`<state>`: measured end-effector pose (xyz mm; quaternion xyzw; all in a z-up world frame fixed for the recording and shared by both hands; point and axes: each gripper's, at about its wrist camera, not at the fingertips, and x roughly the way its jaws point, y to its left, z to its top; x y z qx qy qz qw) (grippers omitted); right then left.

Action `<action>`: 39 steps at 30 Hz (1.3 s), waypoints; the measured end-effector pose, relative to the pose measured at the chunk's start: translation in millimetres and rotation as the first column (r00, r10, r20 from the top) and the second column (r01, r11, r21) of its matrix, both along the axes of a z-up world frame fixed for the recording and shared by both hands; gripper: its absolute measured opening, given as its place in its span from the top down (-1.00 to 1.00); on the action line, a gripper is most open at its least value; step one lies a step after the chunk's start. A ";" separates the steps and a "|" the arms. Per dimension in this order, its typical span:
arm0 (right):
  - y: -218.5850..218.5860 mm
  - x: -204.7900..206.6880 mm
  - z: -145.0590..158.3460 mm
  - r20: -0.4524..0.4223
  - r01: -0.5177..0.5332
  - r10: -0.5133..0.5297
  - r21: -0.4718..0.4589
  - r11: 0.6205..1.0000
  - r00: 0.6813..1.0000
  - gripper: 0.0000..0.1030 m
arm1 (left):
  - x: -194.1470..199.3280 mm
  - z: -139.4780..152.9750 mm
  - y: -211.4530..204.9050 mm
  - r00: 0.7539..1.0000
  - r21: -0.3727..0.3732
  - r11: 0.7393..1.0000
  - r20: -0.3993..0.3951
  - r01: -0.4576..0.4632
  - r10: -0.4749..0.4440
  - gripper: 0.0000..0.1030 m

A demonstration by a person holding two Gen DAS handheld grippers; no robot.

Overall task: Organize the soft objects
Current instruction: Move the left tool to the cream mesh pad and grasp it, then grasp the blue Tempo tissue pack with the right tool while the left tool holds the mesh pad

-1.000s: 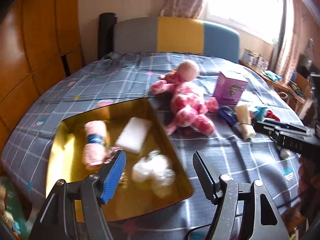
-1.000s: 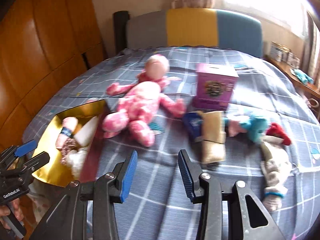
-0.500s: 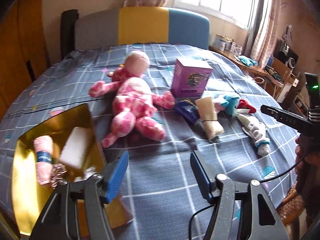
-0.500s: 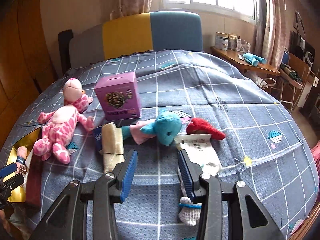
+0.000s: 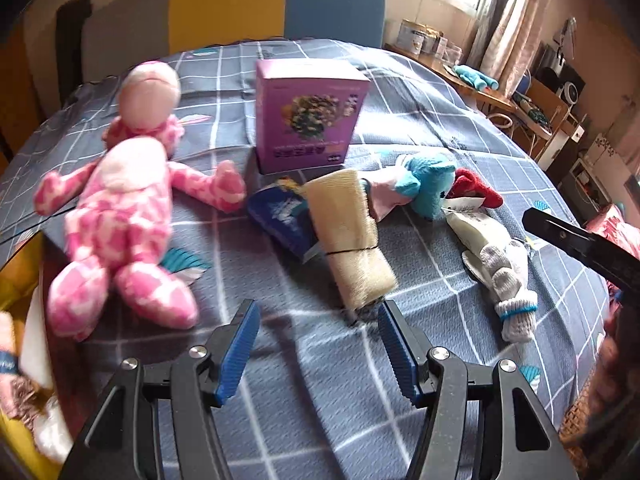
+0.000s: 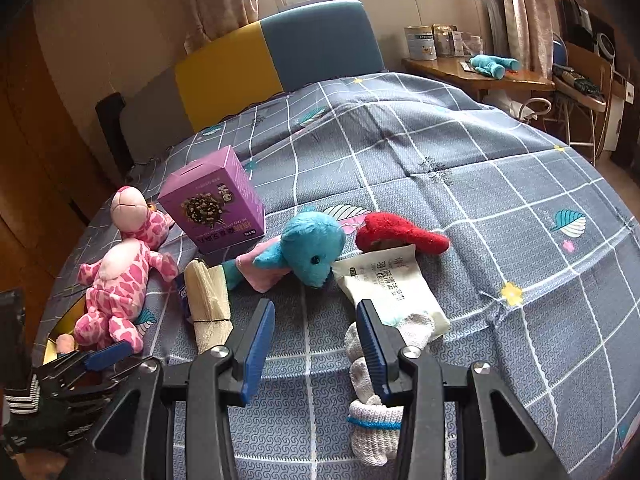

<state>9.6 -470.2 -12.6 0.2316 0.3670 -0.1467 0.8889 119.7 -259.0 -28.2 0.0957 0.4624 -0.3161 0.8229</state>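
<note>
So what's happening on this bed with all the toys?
A person holds a gripper in each hand over a bed strewn with soft things. Both the left gripper and the right gripper are open and empty. The pink plush, blue plush, beige roll and white sock lie loose. A gold box at the left edge already holds some items.

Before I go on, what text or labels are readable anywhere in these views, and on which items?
White soft packet: dark Chinese print, seen upside down, not legible.
Purple cardboard box: line of pale print under the picture, too small to read.
Dark blue pouch: white marks, blurred.
Black left gripper body: small white lettering, unreadable.
Tins on the wooden side table: labels unreadable.
</note>
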 end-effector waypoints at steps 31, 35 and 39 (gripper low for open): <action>3.6 5.8 -10.4 -0.028 -0.038 0.040 0.072 0.997 0.999 0.17 | -7.8 -7.0 -7.2 1.000 -0.053 0.998 0.017 0.021 -0.020 0.10; 17.5 15.1 -14.5 -0.052 -0.111 0.115 0.072 0.991 0.992 0.17 | -26.6 -10.0 36.8 1.000 -0.055 0.998 0.003 0.018 -0.018 0.10; 48.9 40.7 -9.8 -0.064 -0.245 0.248 0.044 0.968 0.967 0.17 | -38.1 -13.4 74.2 1.000 -0.053 0.998 -0.007 -0.016 0.015 0.09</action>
